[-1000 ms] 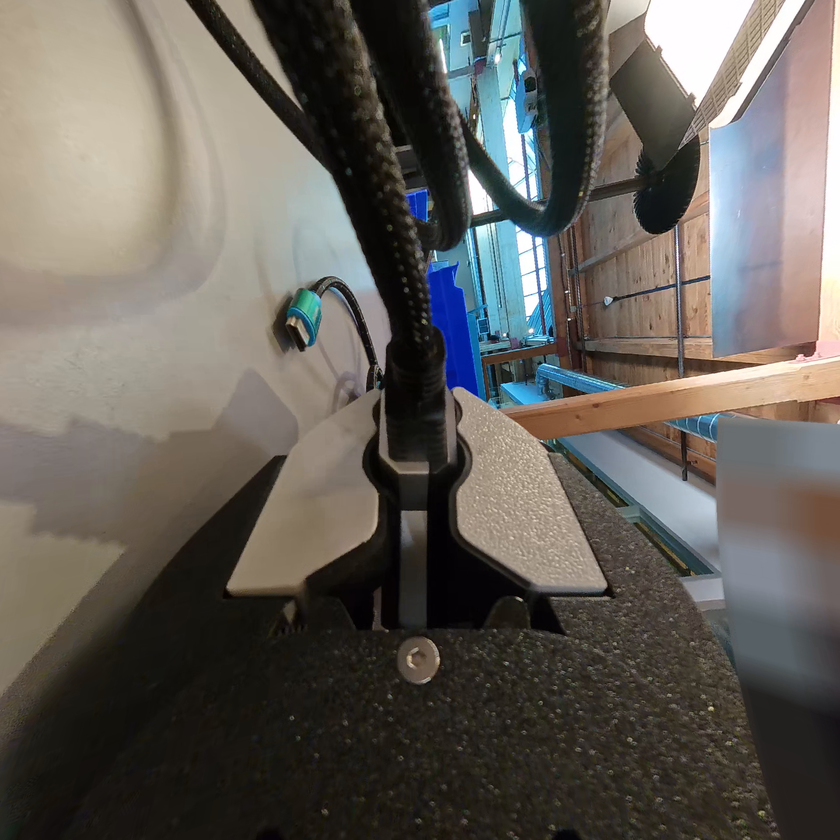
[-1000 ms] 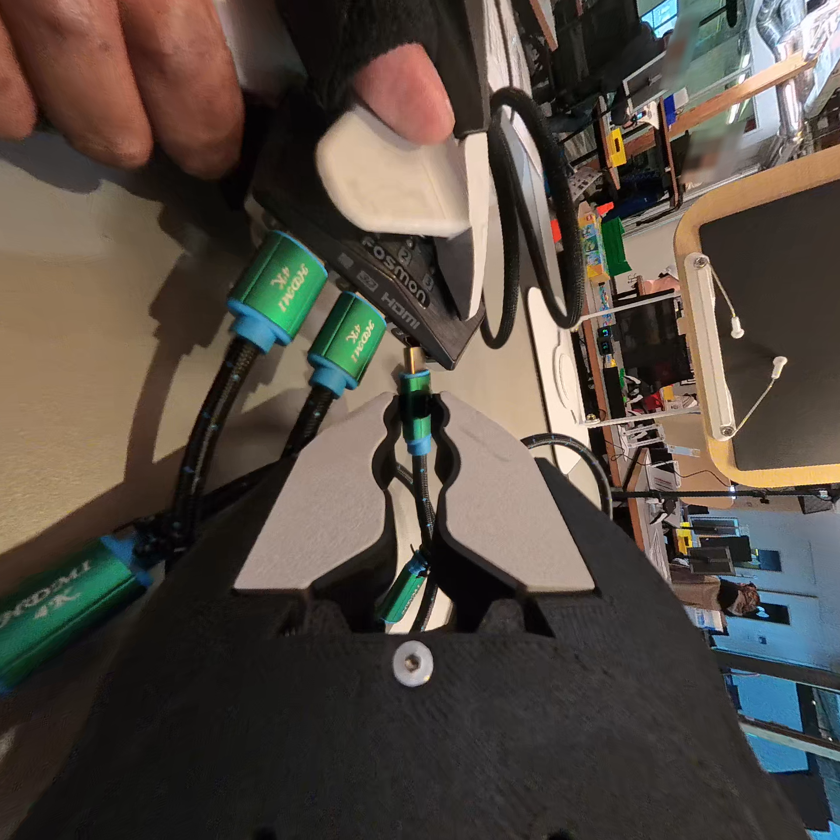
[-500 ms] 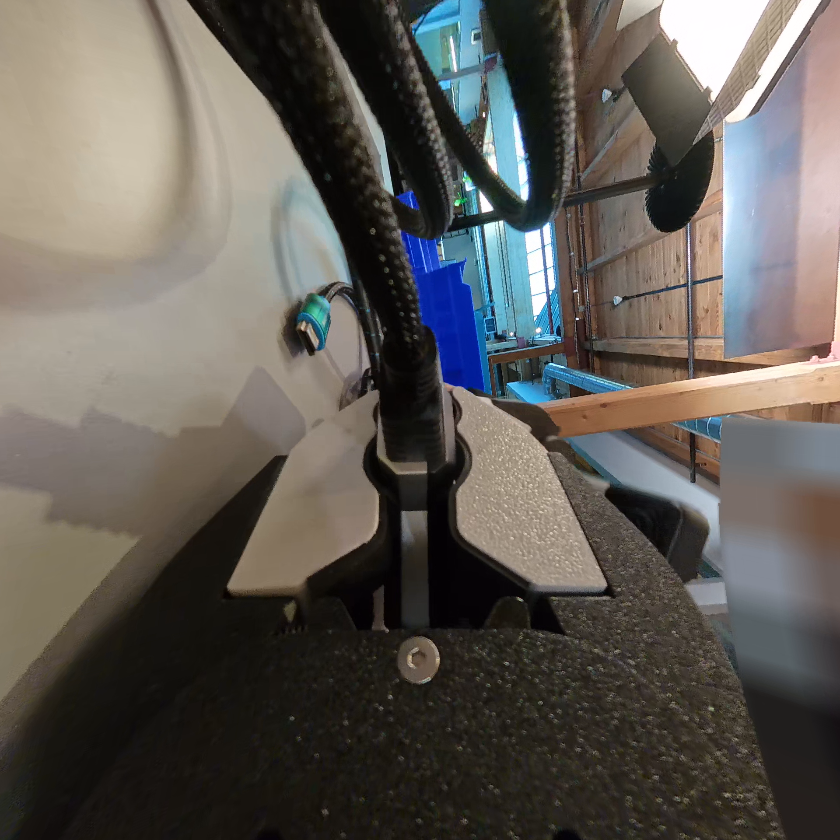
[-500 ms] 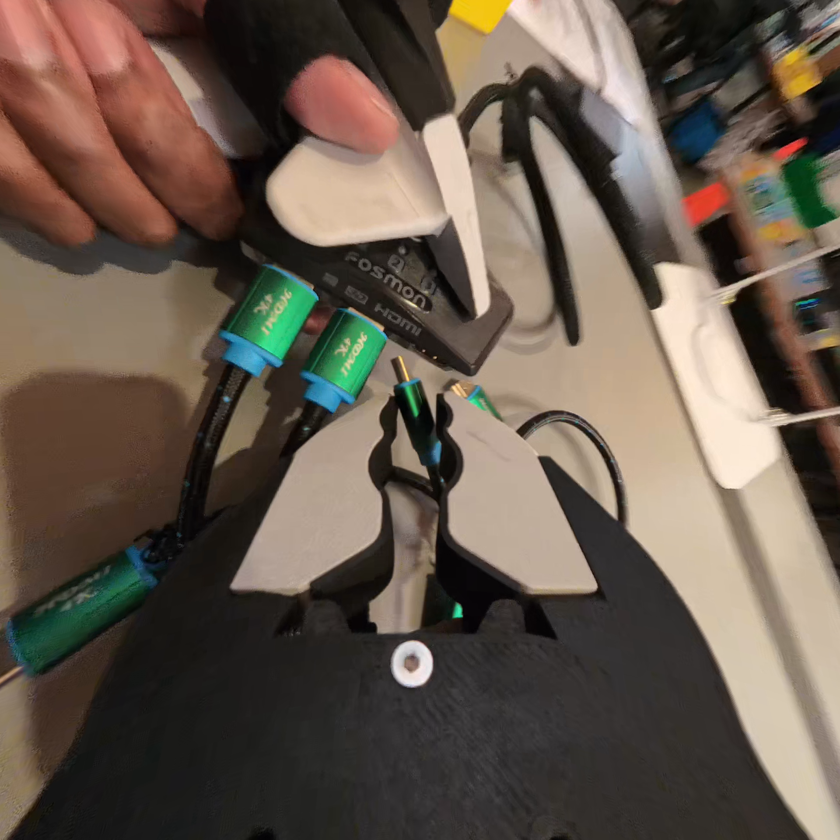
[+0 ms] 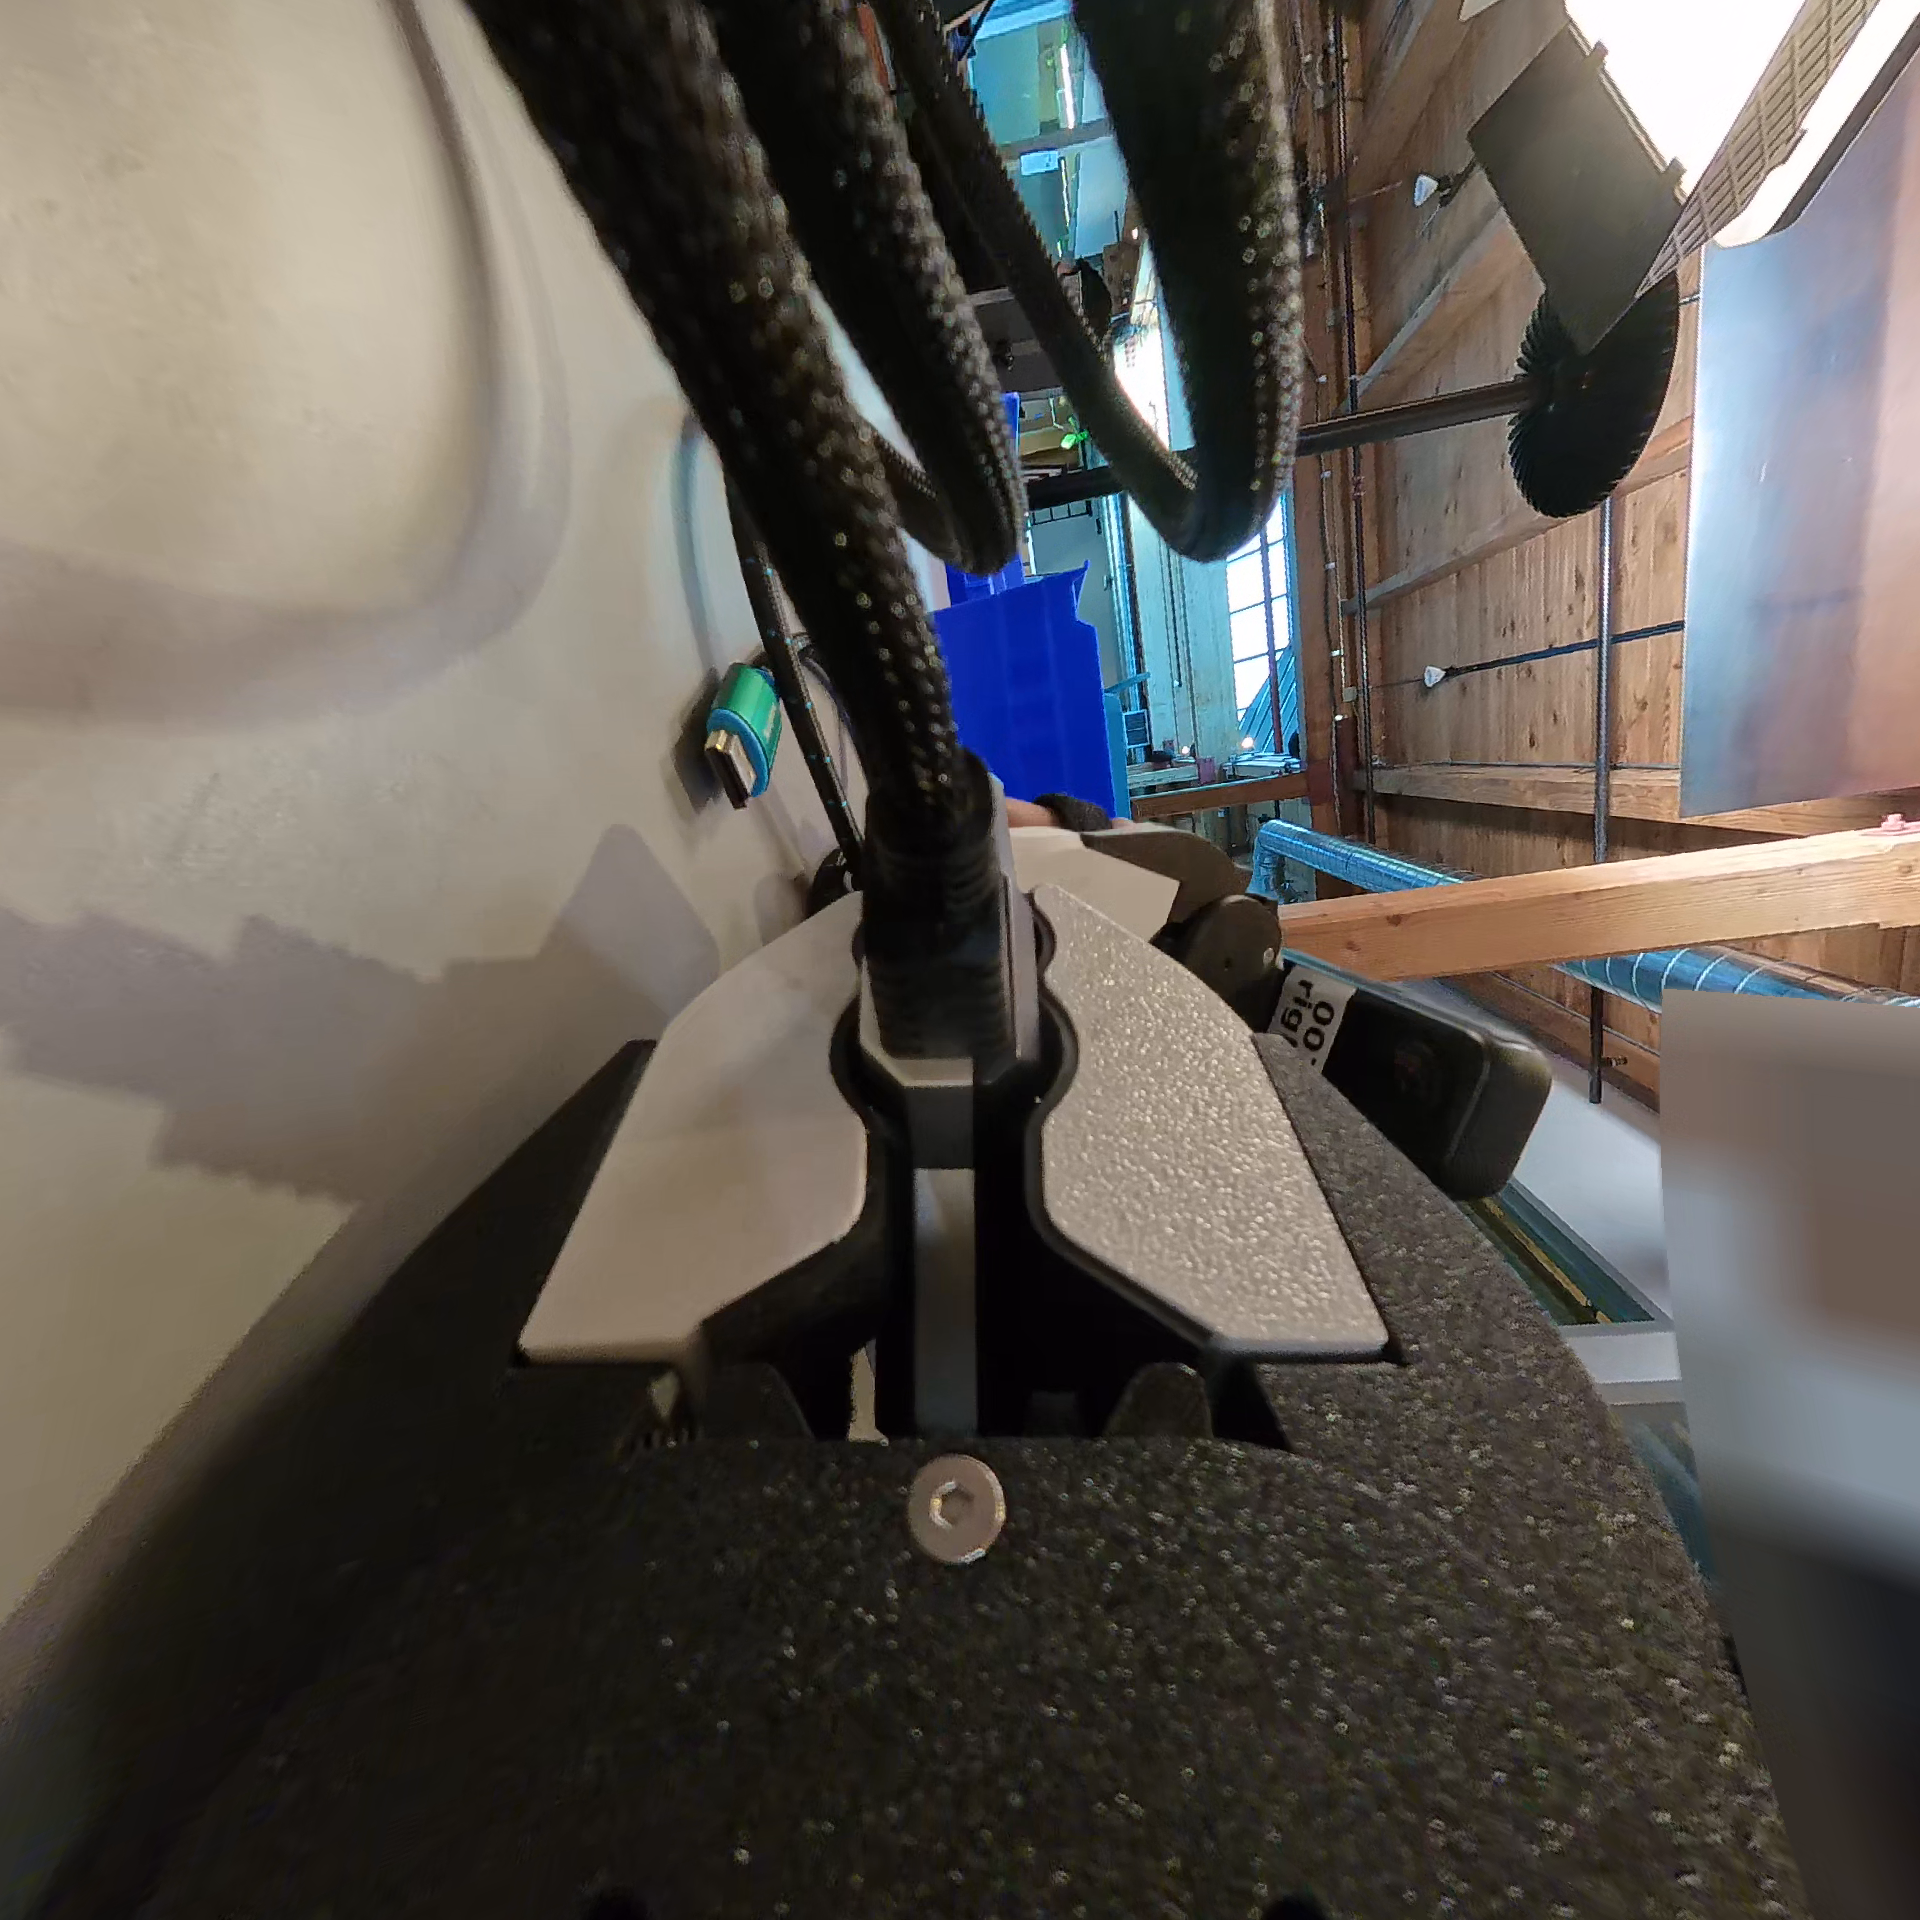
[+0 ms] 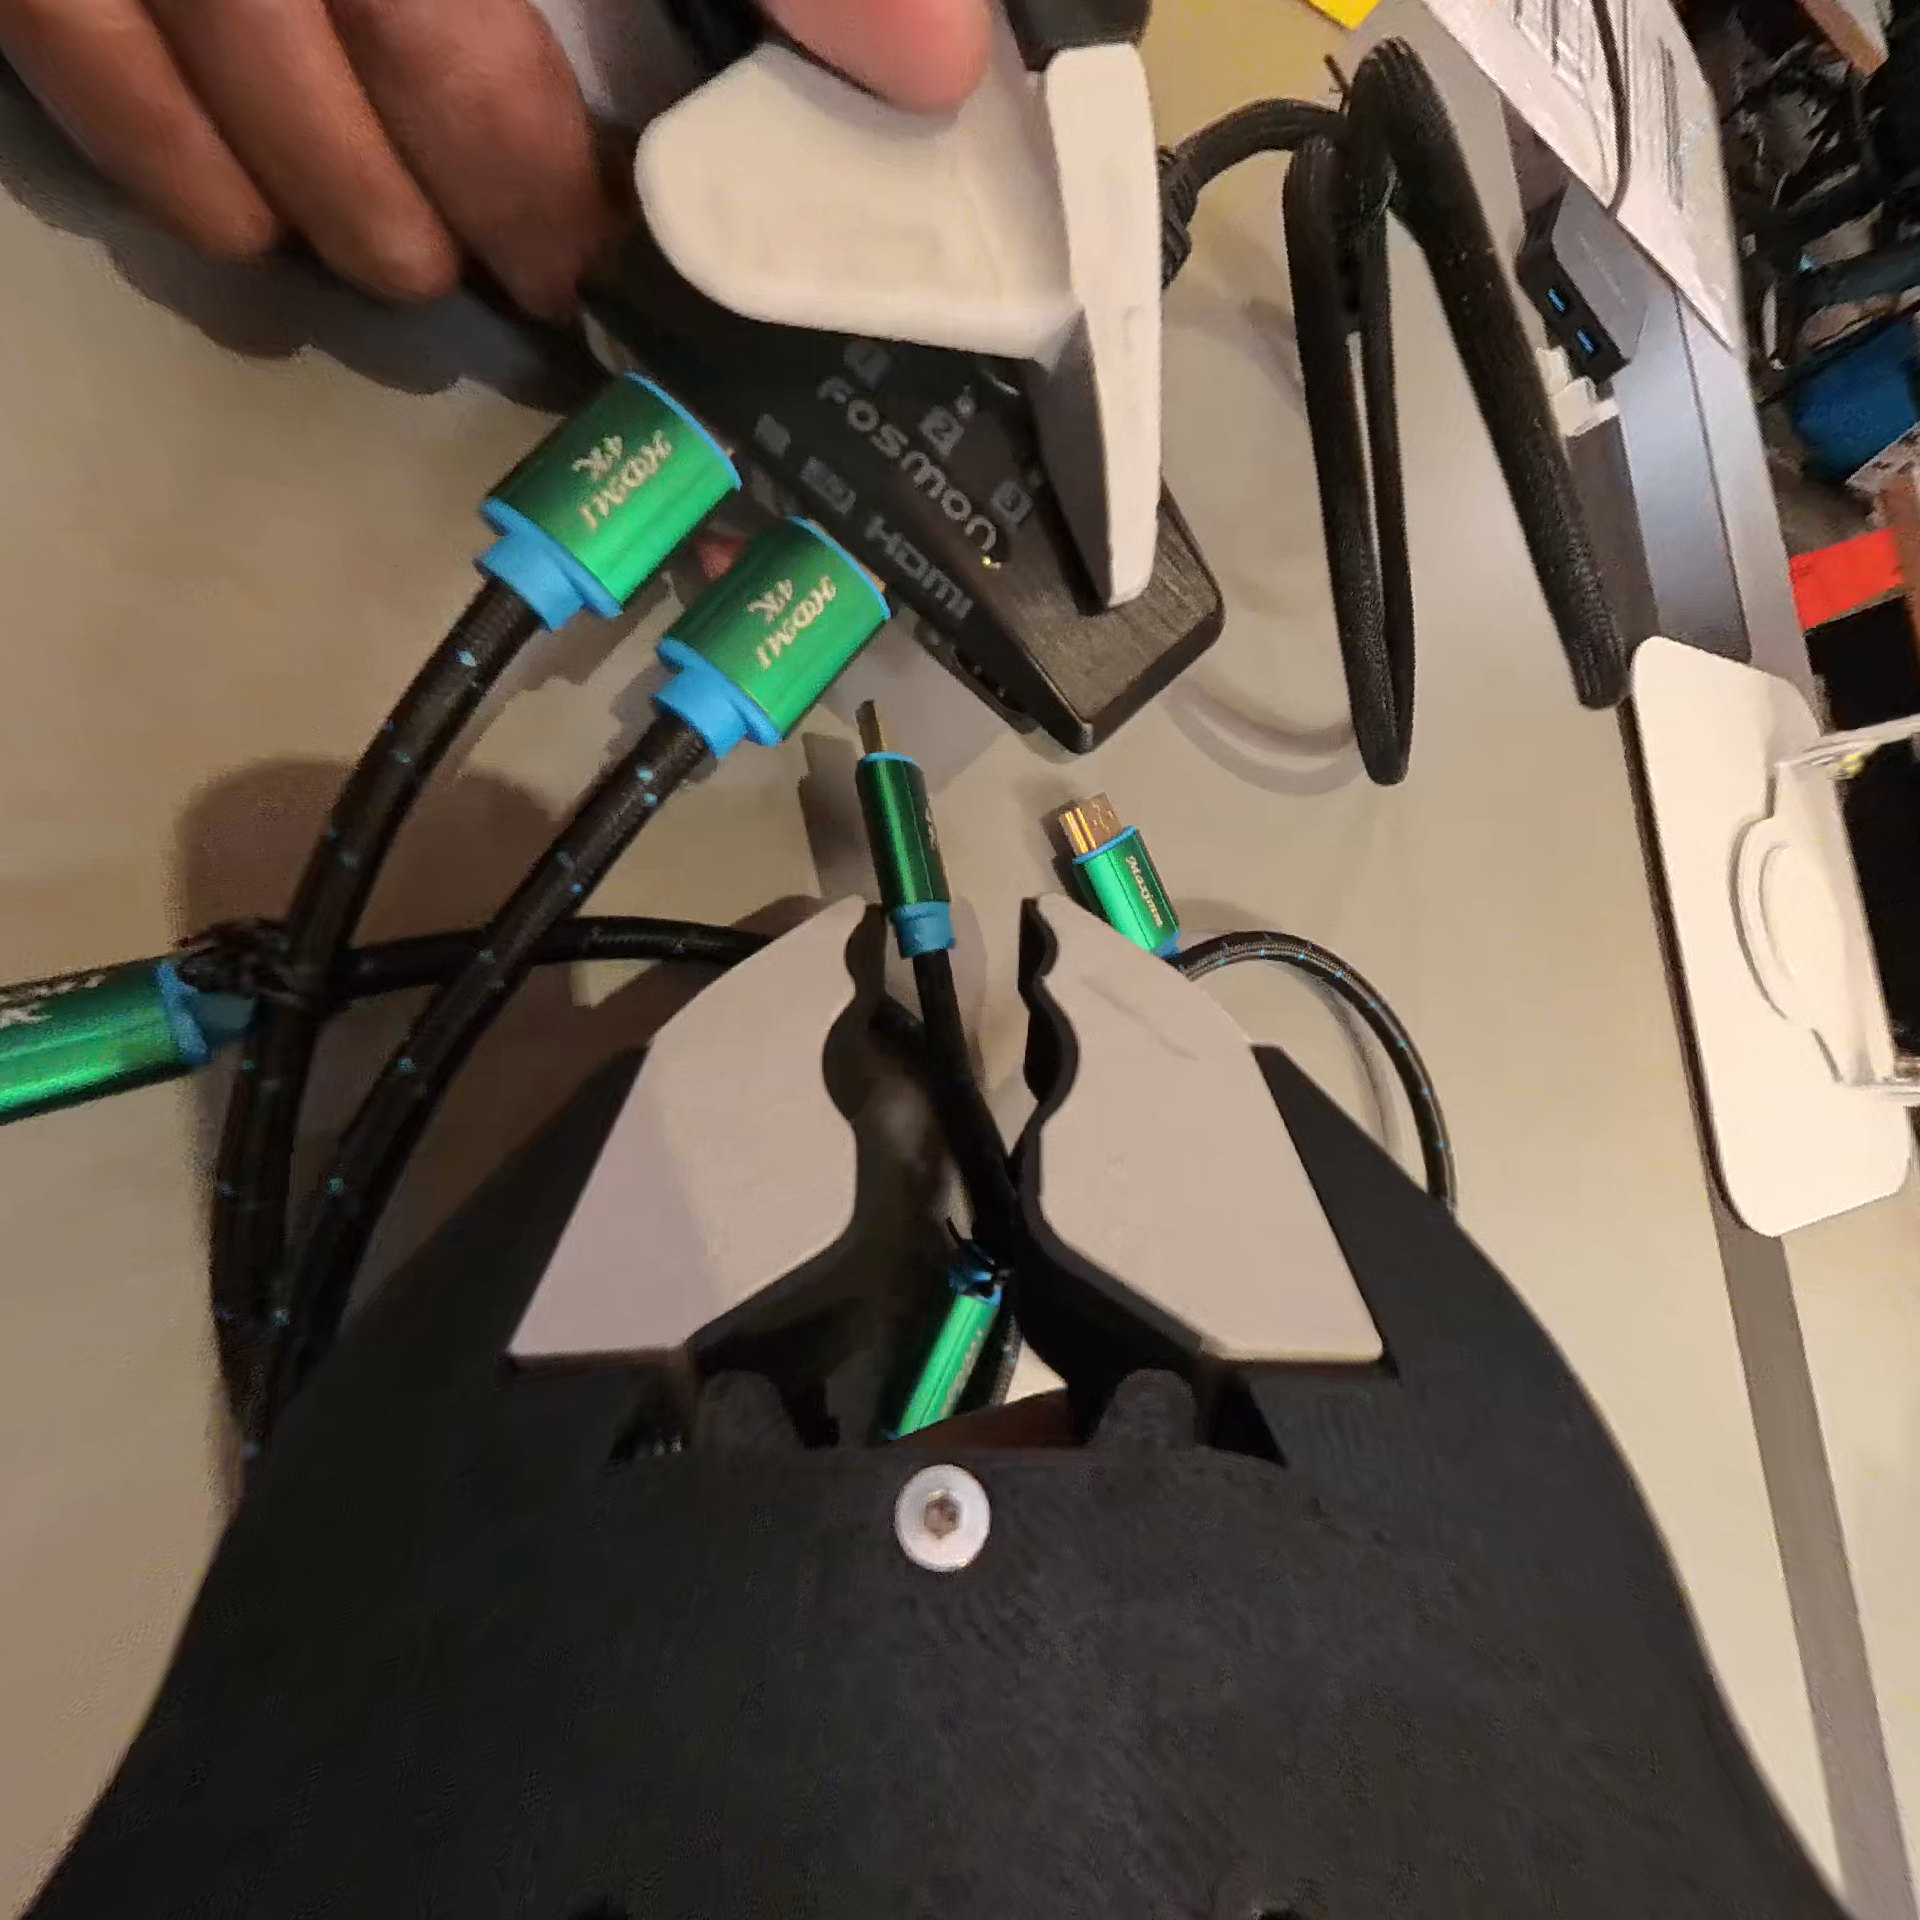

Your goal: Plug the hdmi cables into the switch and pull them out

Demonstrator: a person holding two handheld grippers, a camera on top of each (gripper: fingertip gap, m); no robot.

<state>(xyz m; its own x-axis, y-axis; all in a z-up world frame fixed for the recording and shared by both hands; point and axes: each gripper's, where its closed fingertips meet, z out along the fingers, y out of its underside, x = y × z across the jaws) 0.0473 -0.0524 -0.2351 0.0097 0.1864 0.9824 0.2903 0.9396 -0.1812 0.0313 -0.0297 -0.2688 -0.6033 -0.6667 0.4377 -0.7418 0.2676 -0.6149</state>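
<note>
Gaping right gripper (image 6: 943, 914) around loose slim plug (image 6: 902, 831), left gripper (image 5: 951, 940) clamping switch (image 6: 997, 540).

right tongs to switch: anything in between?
Yes. In the right wrist view, a thin green plug lies between the open right tongs and the switch, unplugged.

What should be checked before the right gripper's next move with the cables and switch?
1. Switch clamped by left gripper: ok.
2. Right gripper grasping a plug: not ok, open.
3. Slim green plug out of the switch: ok, tip clear, loose between the right gripper's fingers.
4. Outer big plug and inner big plug fully seated in the switch: cannot tell.
5. Spare small plug out of the way: ok, lying apart.
</note>
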